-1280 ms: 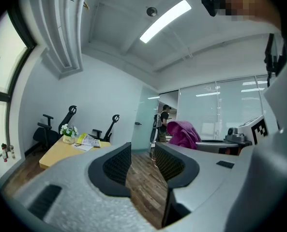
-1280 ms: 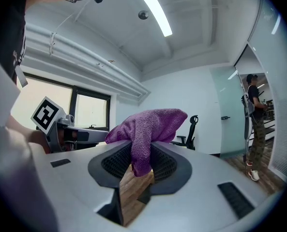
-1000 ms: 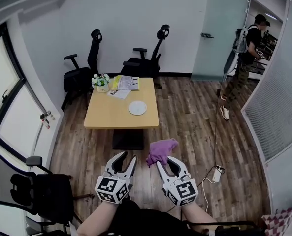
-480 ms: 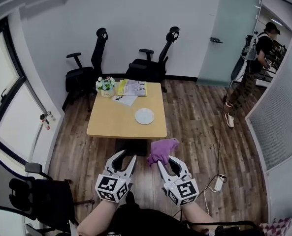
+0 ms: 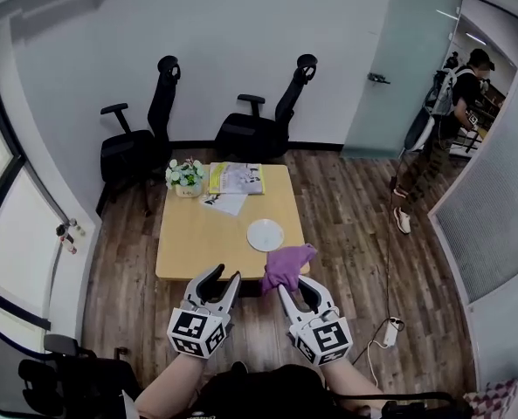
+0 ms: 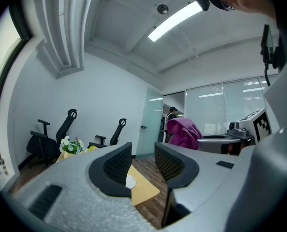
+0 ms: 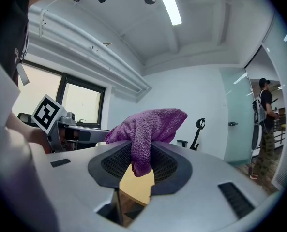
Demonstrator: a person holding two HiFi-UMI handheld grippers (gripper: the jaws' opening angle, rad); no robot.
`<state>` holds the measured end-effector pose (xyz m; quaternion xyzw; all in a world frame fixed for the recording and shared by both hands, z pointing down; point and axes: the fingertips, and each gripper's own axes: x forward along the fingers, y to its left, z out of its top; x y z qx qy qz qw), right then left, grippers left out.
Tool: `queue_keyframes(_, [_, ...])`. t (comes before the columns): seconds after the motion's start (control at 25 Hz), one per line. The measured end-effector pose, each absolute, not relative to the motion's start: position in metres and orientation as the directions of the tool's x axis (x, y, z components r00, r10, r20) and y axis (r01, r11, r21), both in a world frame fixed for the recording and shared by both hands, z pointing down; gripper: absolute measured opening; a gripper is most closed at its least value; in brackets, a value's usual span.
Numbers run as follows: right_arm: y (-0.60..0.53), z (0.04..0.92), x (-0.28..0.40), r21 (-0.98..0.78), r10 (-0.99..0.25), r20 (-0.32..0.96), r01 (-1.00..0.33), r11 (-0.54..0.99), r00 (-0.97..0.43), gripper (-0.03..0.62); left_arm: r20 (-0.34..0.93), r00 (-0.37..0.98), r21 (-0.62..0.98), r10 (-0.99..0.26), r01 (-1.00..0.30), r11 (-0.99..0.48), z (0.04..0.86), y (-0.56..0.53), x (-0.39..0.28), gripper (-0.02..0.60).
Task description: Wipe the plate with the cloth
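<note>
On the desk (image 5: 197, 243) before you, white plate (image 5: 265, 234), right tongs (image 5: 293, 287) clamped on purple cloth (image 5: 286, 264), left tongs (image 5: 224, 278) apart, empty.

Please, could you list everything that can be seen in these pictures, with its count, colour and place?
table: 1, light wood, middle of the room
plate: 1, white, on the table, near right part
flowers: 1 pot, white and green, table's far left corner
papers: several, yellow and white, table's far end
office chairs: 2, black, by the far wall
third chair: 1, black, bottom left
person: 1, dark top, doorway at right
power strip: 1, white, floor at right
cloth: 1, purple, between the right gripper's jaws
left gripper: 1, grey, jaws apart, empty
right gripper: 1, grey, clamped on the cloth
</note>
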<state>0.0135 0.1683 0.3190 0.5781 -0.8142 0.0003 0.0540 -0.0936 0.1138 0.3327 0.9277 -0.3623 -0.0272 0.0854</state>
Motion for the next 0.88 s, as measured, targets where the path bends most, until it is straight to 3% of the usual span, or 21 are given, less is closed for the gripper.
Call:
queue_keyframes(0.4, [0.103,0.330,0.018,0.070,-0.950,0.115,-0.952,0.298,-0.289,0.106,0.015,0.766,0.203,-0.643,-0.632,-0.748,0.344,0.044,-0.084,0.146])
queue_keyframes(0.88, [0.023,0.321,0.080,0.046,-0.933,0.092,-0.934,0.353,-0.348,0.106,0.023,0.728,0.195,-0.685,-0.675,-0.712,0.331,-0.030,-0.023,0.144])
